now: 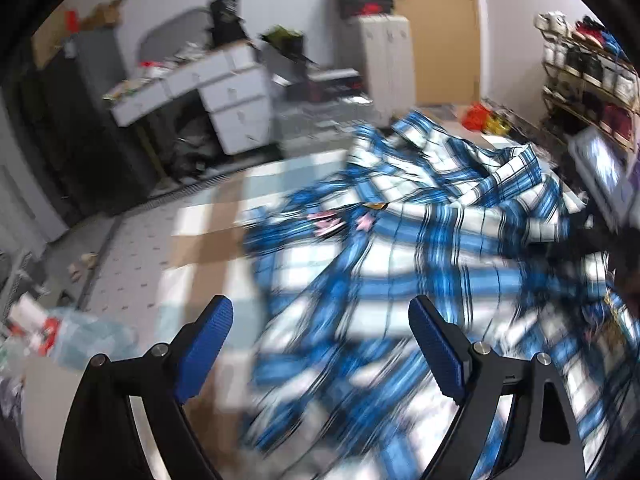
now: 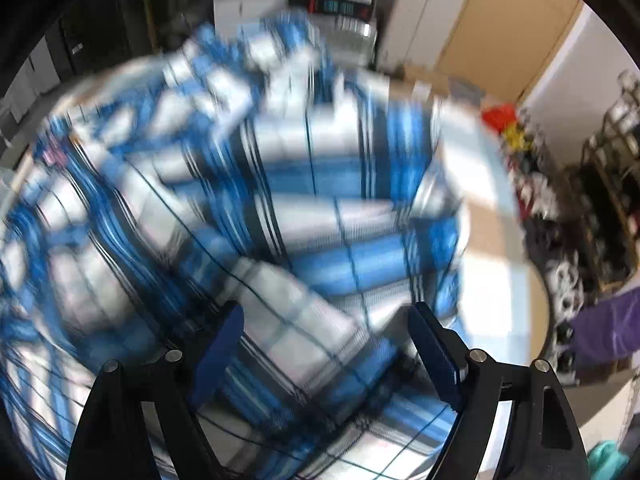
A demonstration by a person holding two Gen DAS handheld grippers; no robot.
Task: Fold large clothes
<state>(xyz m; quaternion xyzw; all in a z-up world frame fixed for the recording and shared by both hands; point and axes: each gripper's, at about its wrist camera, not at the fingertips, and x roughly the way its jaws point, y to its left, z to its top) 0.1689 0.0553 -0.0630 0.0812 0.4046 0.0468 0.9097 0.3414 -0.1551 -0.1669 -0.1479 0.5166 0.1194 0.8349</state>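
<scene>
The room is full of stuff. A white desk with drawers stands by the far wall, and its top is piled with papers and small things. Just right of the desk is a tall white cabinet with dark boxes stacked on it, and past that a light brown door. Far to the right of the desk, a shelf rack holds shoes. A dark cabinet stands left of the desk. The floor in front of the desk has small pale tiles, with scraps and a plastic bag lying on it.

The work surface is a checked cloth in white, tan and pale blue squares, spread in front of the desk. A big blue and white plaid shirt lies bunched on it, to the right of the desk, with its collar end toward the far wall. The pictures are blurry, so the folds are hard to make out.

The left gripper has its jaws spread wide with nothing in them, above the near edge of the shirt. The right gripper is also spread wide, right over the shirt. The shirt shows between its blue fingers, but it does not look pinched.
</scene>
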